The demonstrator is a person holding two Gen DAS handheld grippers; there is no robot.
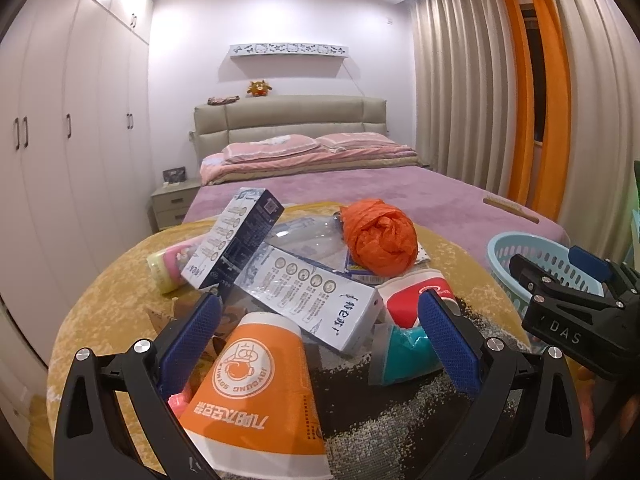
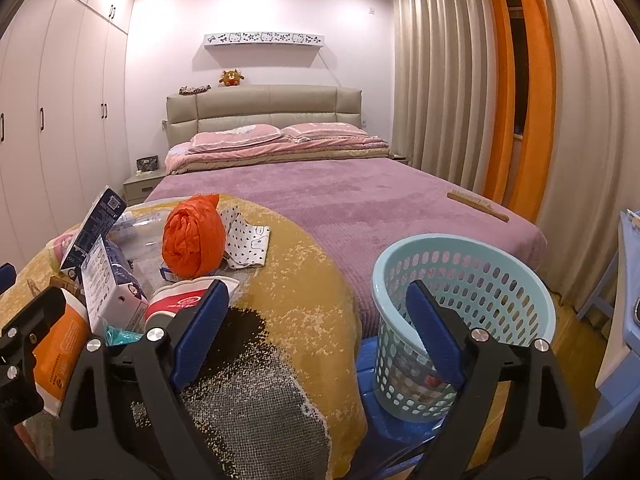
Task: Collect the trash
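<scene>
I judge the job barely begun. My left gripper [image 1: 320, 344] has its jaws spread wide around the upturned orange paper cup [image 1: 256, 396], not closed on it. My right gripper [image 2: 320, 328] hangs wide open and empty beside the pale blue perforated plastic basket [image 2: 476, 280], which holds a few scraps at the bottom. Still piled on the yellow-clothed surface [image 1: 100, 304]: the crumpled orange plastic bag [image 1: 380, 236], two white-and-navy cartons [image 1: 312, 296], a red-and-white paper cup [image 1: 416, 296] and more.
</scene>
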